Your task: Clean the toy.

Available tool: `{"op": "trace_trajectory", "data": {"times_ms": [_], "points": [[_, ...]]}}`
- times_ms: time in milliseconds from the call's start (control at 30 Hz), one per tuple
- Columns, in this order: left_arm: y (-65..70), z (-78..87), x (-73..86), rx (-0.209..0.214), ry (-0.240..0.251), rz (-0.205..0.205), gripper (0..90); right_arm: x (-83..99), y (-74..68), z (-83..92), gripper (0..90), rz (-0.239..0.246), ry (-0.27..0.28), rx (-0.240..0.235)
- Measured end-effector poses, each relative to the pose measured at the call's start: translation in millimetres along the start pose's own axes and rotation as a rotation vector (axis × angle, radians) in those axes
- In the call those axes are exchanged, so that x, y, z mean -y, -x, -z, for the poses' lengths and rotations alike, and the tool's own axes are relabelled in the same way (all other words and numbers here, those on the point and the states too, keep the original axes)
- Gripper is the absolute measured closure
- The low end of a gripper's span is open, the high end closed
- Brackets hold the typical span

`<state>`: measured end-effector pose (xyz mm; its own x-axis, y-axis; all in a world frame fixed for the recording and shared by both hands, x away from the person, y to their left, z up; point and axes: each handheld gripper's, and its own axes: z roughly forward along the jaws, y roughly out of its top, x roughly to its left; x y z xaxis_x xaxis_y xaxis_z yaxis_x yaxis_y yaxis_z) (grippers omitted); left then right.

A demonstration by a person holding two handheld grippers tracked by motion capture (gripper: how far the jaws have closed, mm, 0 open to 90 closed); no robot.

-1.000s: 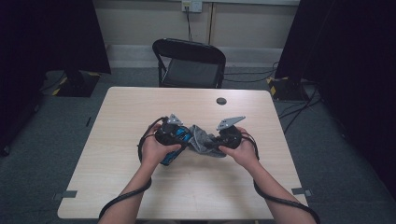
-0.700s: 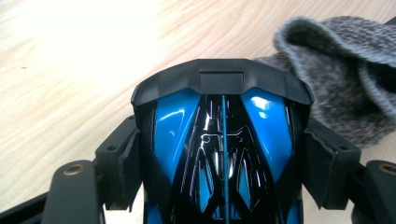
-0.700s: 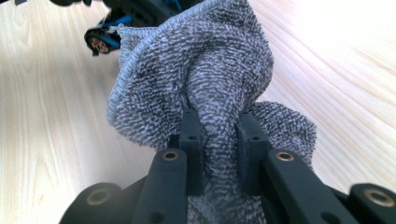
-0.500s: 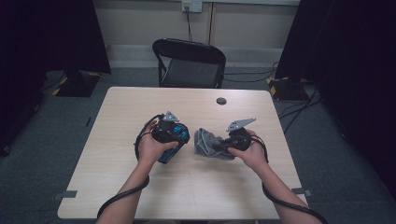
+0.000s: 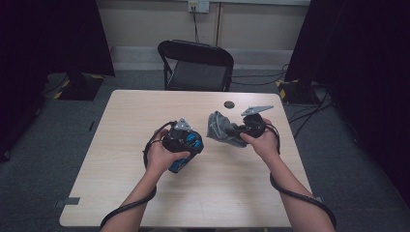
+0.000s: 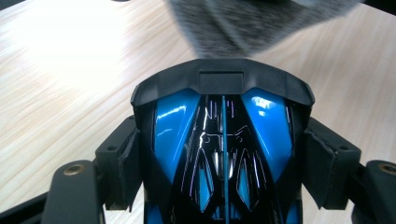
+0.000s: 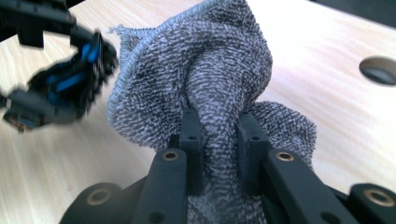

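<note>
Wood-grain table [image 5: 121,164] stands before black folding chair [image 5: 196,65], grey carpet [image 5: 338,159] around.

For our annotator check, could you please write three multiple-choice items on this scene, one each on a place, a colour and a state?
1. Where is the small dark disc?
A. on the chair
B. on the table beyond the cloth
C. on the floor

2. What colour is the toy car in the left claw?
A. red
B. yellow
C. blue and black

3. The right claw is:
A. shut on the grey cloth
B. open
C. holding a cup

Answers: 1 B, it lies on the far tabletop; 2 C, glossy blue panels; 3 A, cloth pinched between the jaws.
</note>
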<state>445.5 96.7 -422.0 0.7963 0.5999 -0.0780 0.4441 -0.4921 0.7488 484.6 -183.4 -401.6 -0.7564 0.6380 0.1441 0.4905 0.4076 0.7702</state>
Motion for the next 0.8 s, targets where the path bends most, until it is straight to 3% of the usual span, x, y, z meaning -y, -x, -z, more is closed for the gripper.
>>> {"op": "trace_trajectory", "data": {"times_ms": [233, 333, 567, 800], "points": [[9.7, -7.9, -5.8, 0.028, 0.003, -0.016, 25.5, -18.6, -12.5, -8.3, 76.0, 0.020, 0.014, -0.021], [11.3, -10.5, -7.1, 0.021, 0.000, -0.021, 25.5, -20.3, -17.7, -12.9, 76.0, 0.026, 0.019, -0.046], [2.4, -13.3, -5.7, 0.002, -0.020, 0.000, 25.5, -18.7, -30.5, -19.3, 76.0, 0.047, 0.013, -0.107], [-6.5, -12.2, -2.6, -0.018, -0.035, 0.016, 25.5, -11.7, -32.0, -22.1, 76.1, 0.052, 0.003, -0.147]]}}
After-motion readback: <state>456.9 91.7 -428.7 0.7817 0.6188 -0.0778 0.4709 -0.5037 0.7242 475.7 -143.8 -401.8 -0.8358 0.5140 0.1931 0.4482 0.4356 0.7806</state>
